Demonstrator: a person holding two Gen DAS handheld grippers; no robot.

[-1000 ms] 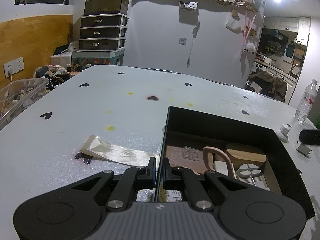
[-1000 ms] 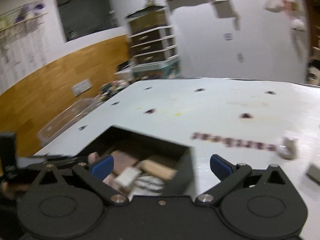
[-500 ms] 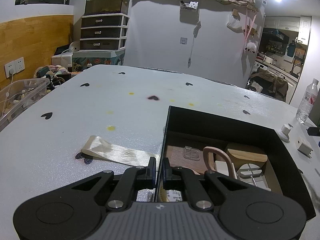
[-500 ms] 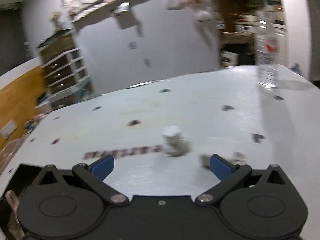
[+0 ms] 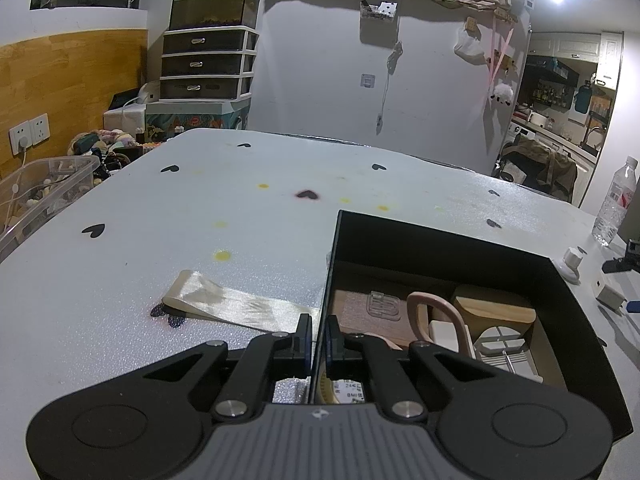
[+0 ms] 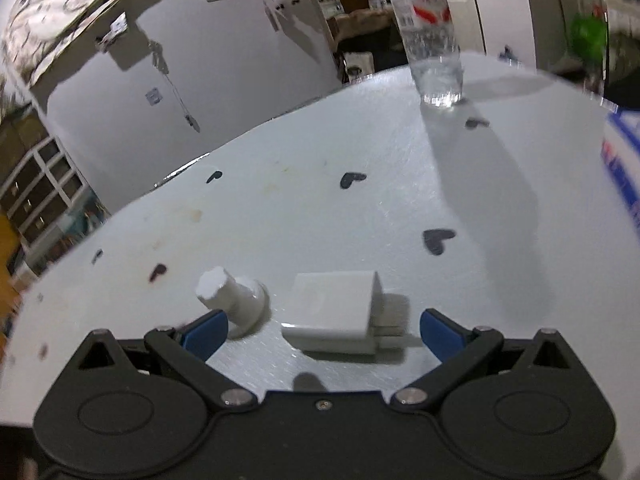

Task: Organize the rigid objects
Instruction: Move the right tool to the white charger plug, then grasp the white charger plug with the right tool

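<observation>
Nearest me, the right gripper (image 6: 322, 330) hangs low over the white table (image 6: 360, 208) with its blue-tipped jaws spread wide and nothing in them. The white charger block (image 6: 332, 312) lies flat between them, untouched, prongs toward the right-hand pad. Just beside it, the white knob (image 6: 232, 300) sits almost against the left-hand pad (that's the snag). To take the charger cleanly I'd shift a touch away from the knob, square the pads to the block's long sides, settle lower, then close. Further over, the left gripper (image 5: 318, 334) is pinched shut on the near wall of the black box (image 5: 440, 240), steadying it; a plastic bottle (image 6: 432, 32) stands at the far edge
</observation>
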